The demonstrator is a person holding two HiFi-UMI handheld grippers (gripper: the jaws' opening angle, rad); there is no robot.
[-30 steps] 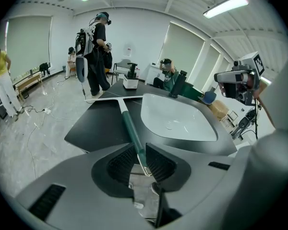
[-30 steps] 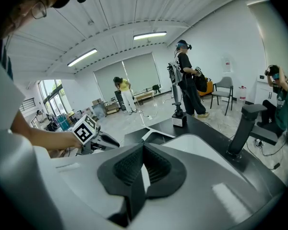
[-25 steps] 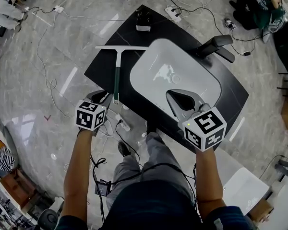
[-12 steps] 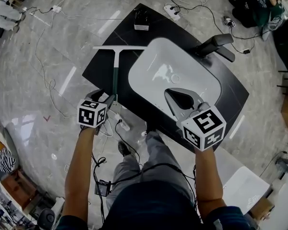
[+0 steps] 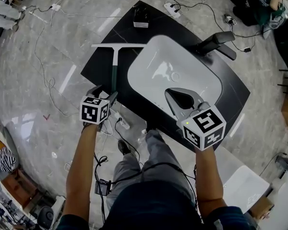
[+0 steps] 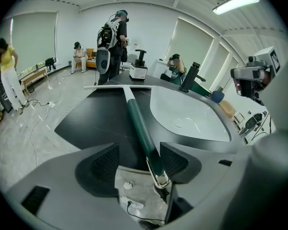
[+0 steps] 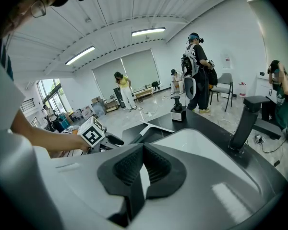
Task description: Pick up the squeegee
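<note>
**On the counter's near-left edge: left jaws spread around the squeegee handle**

At far left of the head view, the left gripper (image 5: 104, 93) points steeply down at the near-left edge of the black counter (image 5: 100, 70). Its jaws are spread wide and have just been opening. The left gripper view (image 6: 140, 161) shows the near end of the squeegee (image 6: 137, 123) between them, with the metal hanging loop (image 6: 160, 178) at the tip. The handle sits closer to the right pad, and whether it touches that pad can't be told. No squeeze is visible.

The squeegee (image 5: 115, 70) lies flat on the counter, just left of the sink. Its green handle runs from the near edge toward the far side, and its long blade lies crosswise at the far end.

A soap dispenser (image 5: 140, 21) stands at the counter's far corner. The white sink (image 5: 143, 56) fills the counter's middle and right.

The right gripper (image 5: 181, 96) hovers over the sink's near rim. In its own view (image 7: 143, 161) the pads are pressed together with nothing between them.

A black faucet (image 5: 216, 45) stands at the sink's far-right side.
</note>
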